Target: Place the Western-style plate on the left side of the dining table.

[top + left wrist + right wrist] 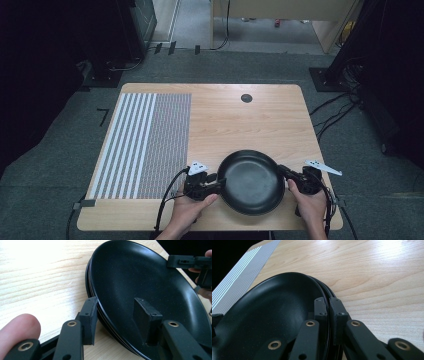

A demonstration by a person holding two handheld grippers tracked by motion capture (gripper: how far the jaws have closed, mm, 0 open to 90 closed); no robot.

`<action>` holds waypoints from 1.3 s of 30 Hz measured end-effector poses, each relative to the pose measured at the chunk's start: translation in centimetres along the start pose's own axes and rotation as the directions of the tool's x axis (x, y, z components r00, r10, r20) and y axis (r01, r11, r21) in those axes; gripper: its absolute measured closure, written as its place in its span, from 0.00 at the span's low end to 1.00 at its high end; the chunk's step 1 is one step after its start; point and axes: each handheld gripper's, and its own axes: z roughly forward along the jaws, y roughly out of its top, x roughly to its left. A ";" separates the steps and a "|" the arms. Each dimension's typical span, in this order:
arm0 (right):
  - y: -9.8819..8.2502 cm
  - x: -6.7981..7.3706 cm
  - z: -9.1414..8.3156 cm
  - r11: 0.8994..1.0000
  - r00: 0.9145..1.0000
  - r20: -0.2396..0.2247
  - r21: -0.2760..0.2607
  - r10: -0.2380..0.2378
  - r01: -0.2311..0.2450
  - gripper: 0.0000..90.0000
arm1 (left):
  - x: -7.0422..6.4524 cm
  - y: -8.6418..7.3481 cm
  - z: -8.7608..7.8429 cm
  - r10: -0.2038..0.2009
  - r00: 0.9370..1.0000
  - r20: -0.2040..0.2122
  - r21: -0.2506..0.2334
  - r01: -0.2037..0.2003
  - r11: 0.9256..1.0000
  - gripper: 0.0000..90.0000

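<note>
A stack of shallow black plates [250, 182] sits on the wooden table [260, 120] near its front edge, with layered rims [93, 302] showing on the left side. My left gripper [218, 181] is open: its jaws [117, 320] straddle the stack's left rim, one pad [90, 320] outside and one pad [146, 317] inside the top plate. My right gripper [284, 172] is shut on the right rim [328, 311] of the plates [274, 315]. Across the plate [140, 280] that right gripper [175, 262] shows with a hand behind it.
A grey striped mat [142, 145] covers the table's left part, close to the left hand. A round black grommet [246, 98] sits near the far edge. Bare wood lies beyond the plates. Cables trail off the front edge and across the floor at the right.
</note>
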 end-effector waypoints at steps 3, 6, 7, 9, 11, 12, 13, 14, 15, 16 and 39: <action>0.0 -0.1 0.0 1.000 1.000 -0.008 0.001 0.007 -0.007 0.95 | 0.2 0.1 0.0 -0.010 1.000 0.011 0.001 0.010 1.000 0.61; 0.0 -0.2 0.1 1.000 1.000 -0.018 0.002 0.010 -0.010 0.95 | 0.2 0.1 0.0 -0.012 1.000 0.013 0.001 0.012 1.000 0.61; 0.0 -0.2 0.1 1.000 1.000 -0.022 0.003 0.012 -0.012 0.95 | 0.2 0.1 0.0 -0.014 1.000 0.013 0.001 0.014 1.000 0.61; 0.0 -0.2 0.1 1.000 1.000 -0.025 0.004 0.014 -0.014 0.95 | 0.3 0.1 0.0 -0.015 1.000 0.013 0.004 0.015 1.000 0.60; -0.1 -0.2 0.2 1.000 0.999 -0.030 0.007 0.014 -0.014 0.95 | 0.4 0.0 0.1 -0.020 1.000 0.013 0.016 0.020 1.000 0.60; -0.1 -0.1 0.3 1.000 0.999 -0.044 0.017 0.017 -0.016 0.95 | 0.5 -0.2 0.5 -0.032 0.999 0.034 0.045 0.030 0.999 0.60; -0.1 -0.1 0.4 1.000 0.999 -0.050 0.021 0.016 -0.015 0.95 | 0.4 -0.4 0.6 -0.027 0.999 0.033 0.047 0.026 0.999 0.60; -0.2 0.1 0.6 1.000 0.998 -0.063 0.027 0.012 -0.010 0.95 | 0.4 -0.4 0.6 -0.027 0.999 0.033 0.047 0.026 0.999 0.60; -0.3 0.3 0.7 0.999 0.998 -0.064 0.032 0.009 -0.007 0.94 | 0.3 -0.4 0.6 -0.024 0.999 0.026 0.044 0.023 0.999 0.60; -0.3 0.5 0.7 1.000 0.998 -0.057 0.031 -0.001 0.003 0.94 | 0.5 -0.3 0.5 -0.036 0.999 0.036 0.045 0.034 0.998 0.60; -0.7 1.9 1.4 0.998 0.994 -0.113 0.062 0.000 0.008 0.94 | 2.5 0.1 -2.1 -0.108 0.993 0.045 0.019 0.108 0.994 0.76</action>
